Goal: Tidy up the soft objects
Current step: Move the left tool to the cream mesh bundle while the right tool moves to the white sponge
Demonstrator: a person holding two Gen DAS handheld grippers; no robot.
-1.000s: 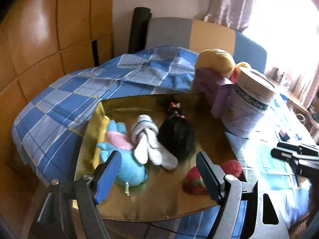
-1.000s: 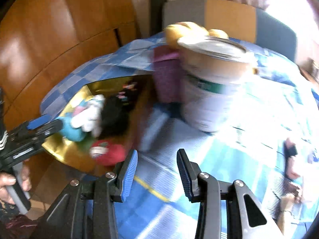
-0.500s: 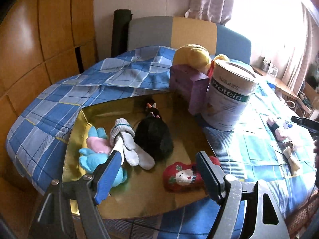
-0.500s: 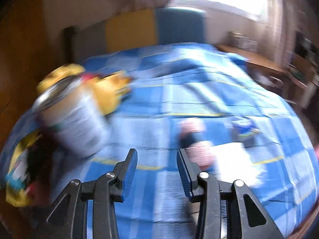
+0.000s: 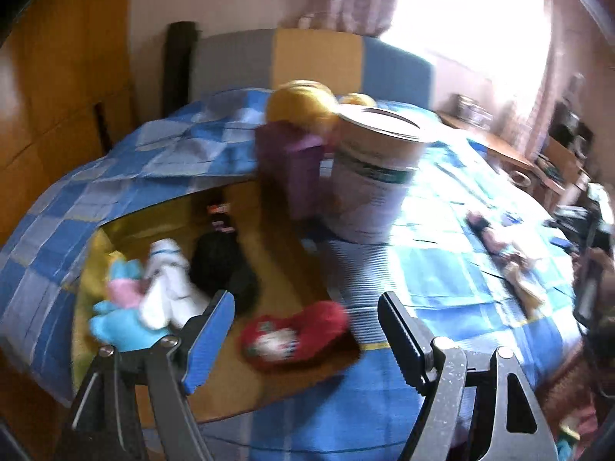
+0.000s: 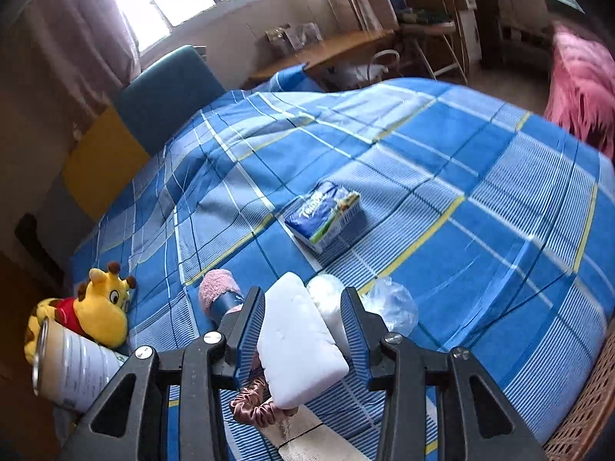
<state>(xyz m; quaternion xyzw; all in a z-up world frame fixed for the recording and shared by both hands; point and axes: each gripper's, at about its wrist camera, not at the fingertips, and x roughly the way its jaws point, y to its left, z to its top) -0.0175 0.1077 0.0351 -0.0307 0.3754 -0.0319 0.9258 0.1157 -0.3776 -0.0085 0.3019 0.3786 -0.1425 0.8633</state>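
Note:
A gold tray on the blue checked bedspread holds a blue-and-pink plush, a white sock, a black soft item and a red plush at its near edge. My left gripper is open and empty above the tray's near edge. My right gripper is open, its jaws on either side of a white sponge block lying on the bed. A pink fuzzy sock, a brown scrunchie and a white cotton roll lie around it.
A protein tin, a purple box and a yellow giraffe plush stand behind the tray. A tissue pack and clear plastic wrap lie on the bed. A chair back is behind.
My right gripper swung from the tray side across the bed and now sits over the white sponge block. The left gripper's view shifted slightly; it stays open.

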